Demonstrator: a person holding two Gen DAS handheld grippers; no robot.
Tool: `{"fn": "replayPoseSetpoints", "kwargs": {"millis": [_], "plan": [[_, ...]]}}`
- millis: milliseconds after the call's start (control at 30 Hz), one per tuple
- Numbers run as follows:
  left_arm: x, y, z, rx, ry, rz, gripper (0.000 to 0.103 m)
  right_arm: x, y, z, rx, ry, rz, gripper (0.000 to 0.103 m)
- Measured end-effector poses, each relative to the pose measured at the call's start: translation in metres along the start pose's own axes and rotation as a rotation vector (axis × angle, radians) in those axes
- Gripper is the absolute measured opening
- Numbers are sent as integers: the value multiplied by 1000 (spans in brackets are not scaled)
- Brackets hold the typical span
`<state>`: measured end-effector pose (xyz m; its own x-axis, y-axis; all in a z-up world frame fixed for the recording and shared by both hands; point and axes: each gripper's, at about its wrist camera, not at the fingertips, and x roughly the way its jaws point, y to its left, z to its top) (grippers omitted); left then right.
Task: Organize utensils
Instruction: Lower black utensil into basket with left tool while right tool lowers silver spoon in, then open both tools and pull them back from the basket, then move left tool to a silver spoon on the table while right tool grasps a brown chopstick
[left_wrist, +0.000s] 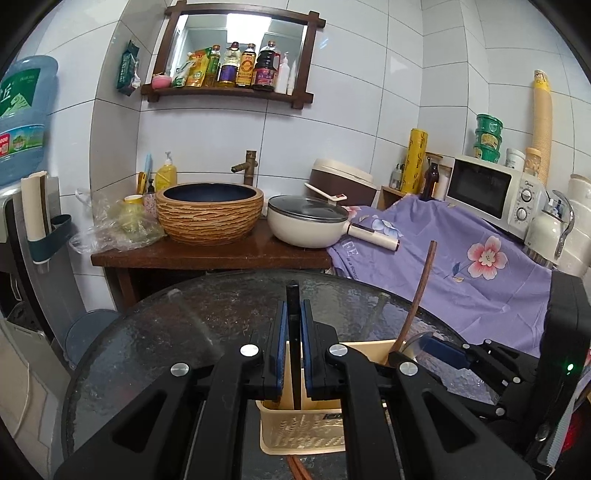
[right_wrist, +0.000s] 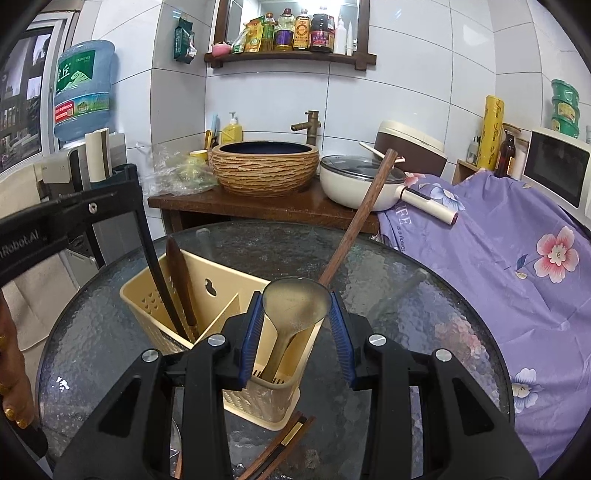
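Note:
A cream plastic utensil holder with two compartments stands on the round glass table. My left gripper is shut on a black-handled utensil that stands in the holder's left compartment, beside a brown wooden handle. My right gripper is open around a metal ladle with a long wooden handle that leans up to the right; the ladle sits at the right compartment. Brown chopsticks lie on the table in front of the holder.
Behind the table a wooden counter holds a woven-look basin and a cream lidded pan. A purple floral cloth covers the right side, with a microwave behind. A water bottle stands at left.

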<state>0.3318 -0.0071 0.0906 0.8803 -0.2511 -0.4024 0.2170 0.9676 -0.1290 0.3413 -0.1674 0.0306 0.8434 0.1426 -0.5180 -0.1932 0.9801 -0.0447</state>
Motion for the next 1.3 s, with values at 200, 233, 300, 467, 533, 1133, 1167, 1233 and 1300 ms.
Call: {"fn": "replayPoseSetpoints", "kwargs": {"millis": [200,233,300,467,533,1133,1167,1233,1300], "plan": [[2,1,1,-6,8,5,8,1,-2,-3,8,6,4,37],[3,1,1,-7,16,2,8,2,-3,-3,10,8,4,37],[4,1,1,-7,21,1,12,2,-4,-4,13,10,4,40],[-5,3,0,-9,-10,4,47,-9,-7,-6,29,-26,5,54],[-14,6,-2,-9,-29,10,63,-17,-9,-8,34,-38,11,58],[-26,40,-116,-54,232,52,86,-31,-14,-100,126,220,65,63],[-25,42,-122,-57,245,55,86,-27,-14,-105,131,246,69,63],[-21,45,-133,-66,277,54,85,-20,-11,-116,136,287,75,63],[-19,47,-140,-70,299,54,85,-16,-6,-123,135,307,92,63]]}}
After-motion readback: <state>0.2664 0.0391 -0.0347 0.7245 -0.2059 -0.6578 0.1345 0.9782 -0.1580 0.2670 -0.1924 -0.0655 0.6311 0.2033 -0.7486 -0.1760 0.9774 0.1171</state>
